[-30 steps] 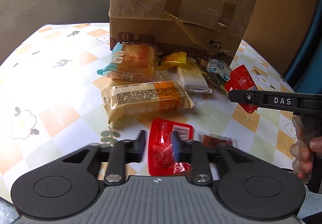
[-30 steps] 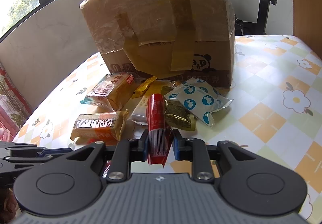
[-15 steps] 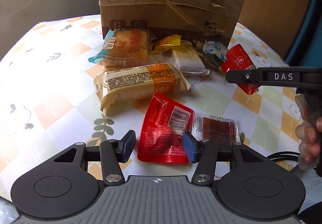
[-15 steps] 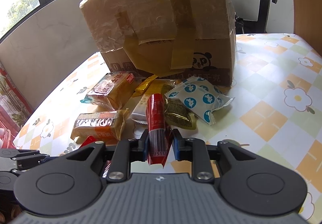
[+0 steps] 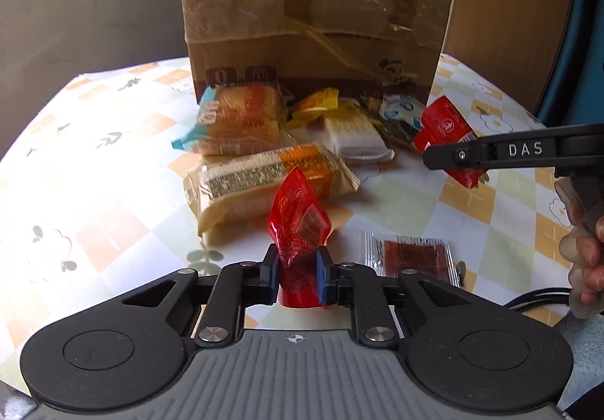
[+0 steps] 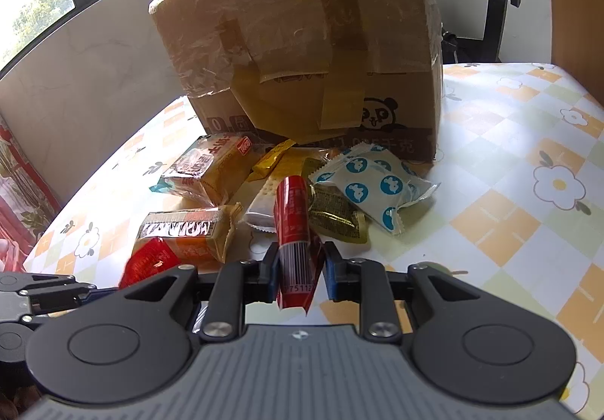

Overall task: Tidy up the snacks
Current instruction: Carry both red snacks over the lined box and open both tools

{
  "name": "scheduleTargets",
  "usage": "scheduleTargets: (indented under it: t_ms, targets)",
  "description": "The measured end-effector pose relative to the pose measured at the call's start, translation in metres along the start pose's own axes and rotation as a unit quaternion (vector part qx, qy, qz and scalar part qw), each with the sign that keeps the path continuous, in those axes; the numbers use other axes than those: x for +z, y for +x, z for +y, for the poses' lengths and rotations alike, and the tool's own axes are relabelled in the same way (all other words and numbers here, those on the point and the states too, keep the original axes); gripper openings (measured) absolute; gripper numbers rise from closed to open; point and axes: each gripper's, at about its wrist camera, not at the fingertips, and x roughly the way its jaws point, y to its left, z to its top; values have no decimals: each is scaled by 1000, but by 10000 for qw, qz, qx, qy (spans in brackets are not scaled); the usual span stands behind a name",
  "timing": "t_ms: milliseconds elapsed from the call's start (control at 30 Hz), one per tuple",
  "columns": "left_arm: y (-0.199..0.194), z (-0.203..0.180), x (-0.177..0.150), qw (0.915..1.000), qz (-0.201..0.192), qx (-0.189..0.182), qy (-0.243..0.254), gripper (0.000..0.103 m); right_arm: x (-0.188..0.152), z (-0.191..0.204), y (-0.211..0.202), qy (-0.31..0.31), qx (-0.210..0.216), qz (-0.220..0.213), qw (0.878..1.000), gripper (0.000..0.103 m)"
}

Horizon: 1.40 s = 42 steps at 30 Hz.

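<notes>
Snacks in crinkly wrappers lay heaped on the flowered checked tablecloth just before the taped cardboard box, and the step in hand looked like gathering the matching red ones. Each gripper's jaws stood narrow: the left gripper pinched a crumpled red foil packet, and the right gripper clamped a second red barcoded packet. Next, both probably needed carrying to one shared spot, which would call for a steady grip on slippery film.

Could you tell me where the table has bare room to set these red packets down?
Bare tablecloth lies right of the blue-dotted packet and cardboard box, and left of the long bread pack. The strip in front of the box is crowded with snacks.
</notes>
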Motion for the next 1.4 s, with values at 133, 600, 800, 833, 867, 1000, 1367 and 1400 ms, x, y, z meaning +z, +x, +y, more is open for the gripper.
scheduleTargets:
  t_ms: [133,600,800,833,867,1000,1367,1400]
  targets:
    - [-8,5,7,9997,-221,22,-101,20,4,1,-4,-50,11,-69,10000,25]
    - [-73,41,113,9827,-1848,137,-22,20,86,8,-66,-296,129,-1306,9909,25]
    - [-81,44,184,9719,-2354,-50,61,21,155,13,-78,-578,163,-1850,9809,25]
    - [-79,44,194,9711,-2385,-89,64,22,168,14,-77,-637,157,-1920,9792,25]
    - [-74,42,206,9705,-2408,-132,81,23,178,15,-74,-688,134,-1963,9780,25]
    - [-44,38,246,9734,-2286,-144,61,23,215,18,-47,-683,101,-1871,9799,25]
    - [24,60,279,9877,-1554,121,-152,44,243,19,40,-341,71,-1079,9935,30]
    - [25,62,278,9876,-1555,155,-150,45,243,19,44,-309,4,-1067,9938,33]
